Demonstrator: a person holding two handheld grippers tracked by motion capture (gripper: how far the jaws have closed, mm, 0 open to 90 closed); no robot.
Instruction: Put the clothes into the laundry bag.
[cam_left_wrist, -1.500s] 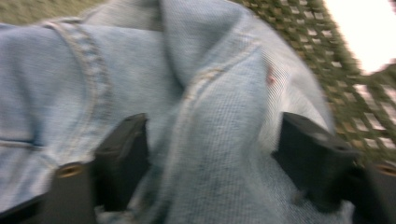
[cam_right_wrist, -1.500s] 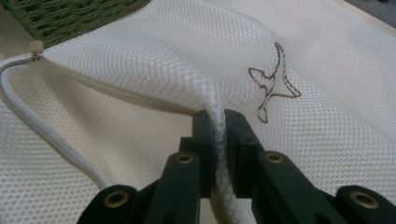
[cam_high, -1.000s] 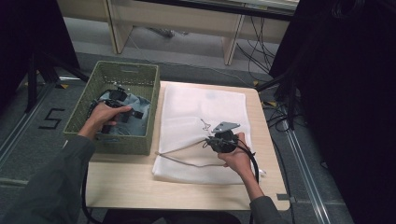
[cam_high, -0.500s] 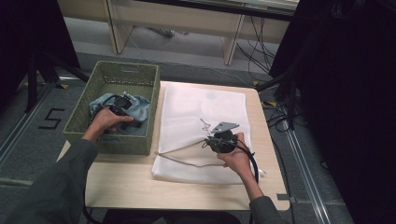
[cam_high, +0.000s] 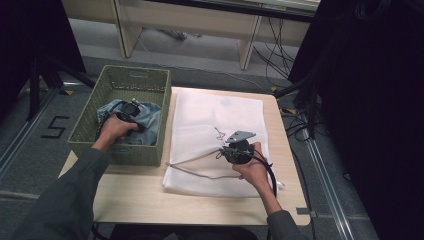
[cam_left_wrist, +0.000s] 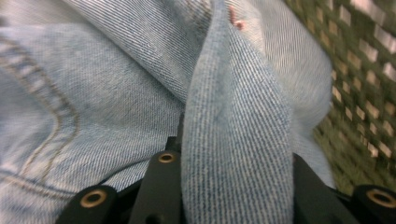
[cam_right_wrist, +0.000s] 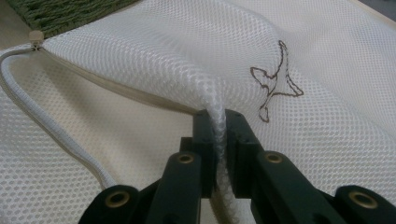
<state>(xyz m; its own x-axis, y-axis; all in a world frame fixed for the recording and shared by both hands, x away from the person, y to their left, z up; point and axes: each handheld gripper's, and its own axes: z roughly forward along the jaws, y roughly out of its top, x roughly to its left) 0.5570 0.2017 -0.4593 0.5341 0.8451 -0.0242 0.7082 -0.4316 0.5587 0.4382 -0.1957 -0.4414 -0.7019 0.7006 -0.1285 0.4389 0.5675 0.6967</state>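
A light-blue denim garment (cam_high: 150, 120) lies bunched in the green woven basket (cam_high: 131, 75) at the table's left. My left gripper (cam_high: 131, 109) reaches down into it. Its jaws have just been closing, and in the left gripper view a thick fold of denim (cam_left_wrist: 233, 107) is pinched between them. A white mesh laundry bag (cam_high: 215, 107) lies flat on the table to the right of the basket. My right gripper (cam_high: 222, 151) is shut on a raised pleat of the mesh (cam_right_wrist: 140, 46) near the bag's opening, beside a brown embroidered mark (cam_right_wrist: 275, 84).
The bag's pale drawstring cord (cam_right_wrist: 42, 116) loops from its hem across the mesh toward the front. The basket wall (cam_left_wrist: 364, 70) stands close behind the denim. Bare wood table (cam_high: 150, 200) shows in front of the basket and bag.
The left hand has settled slightly lower and nearer onto the denim in the basket. The right hand and the lifted mesh stay as they were.
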